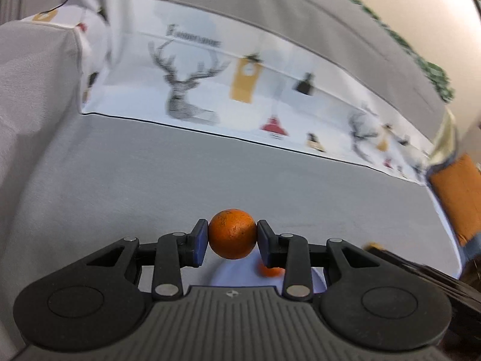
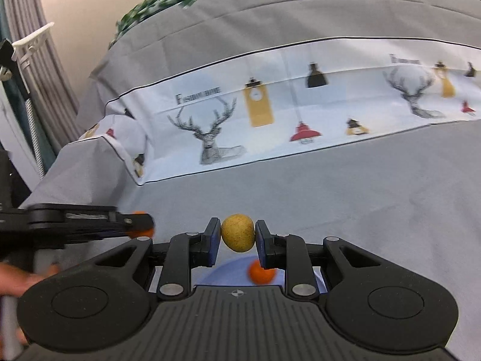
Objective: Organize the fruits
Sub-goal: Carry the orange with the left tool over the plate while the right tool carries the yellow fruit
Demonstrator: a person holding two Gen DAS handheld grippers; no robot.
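Note:
In the left wrist view my left gripper (image 1: 232,231) is shut on a round orange (image 1: 231,239), held in the air above a grey bed. Under it lies a pale blue plate (image 1: 228,274) with a second orange (image 1: 272,271) on it. In the right wrist view my right gripper (image 2: 238,231) is shut on a small yellow-brown fruit (image 2: 237,234). It hangs over the same plate (image 2: 221,270), where the orange (image 2: 261,273) rests. The left gripper (image 2: 146,224) shows blurred at the left of that view, its orange (image 2: 143,232) mostly hidden by the fingers.
A grey sheet (image 2: 345,198) covers the bed. A white band printed with deer and lamps (image 2: 270,114) runs across it. An orange cloth item (image 1: 454,198) sits at the bed's right end. A hand (image 2: 18,279), a white rack (image 2: 31,42) and curtains stand at the left.

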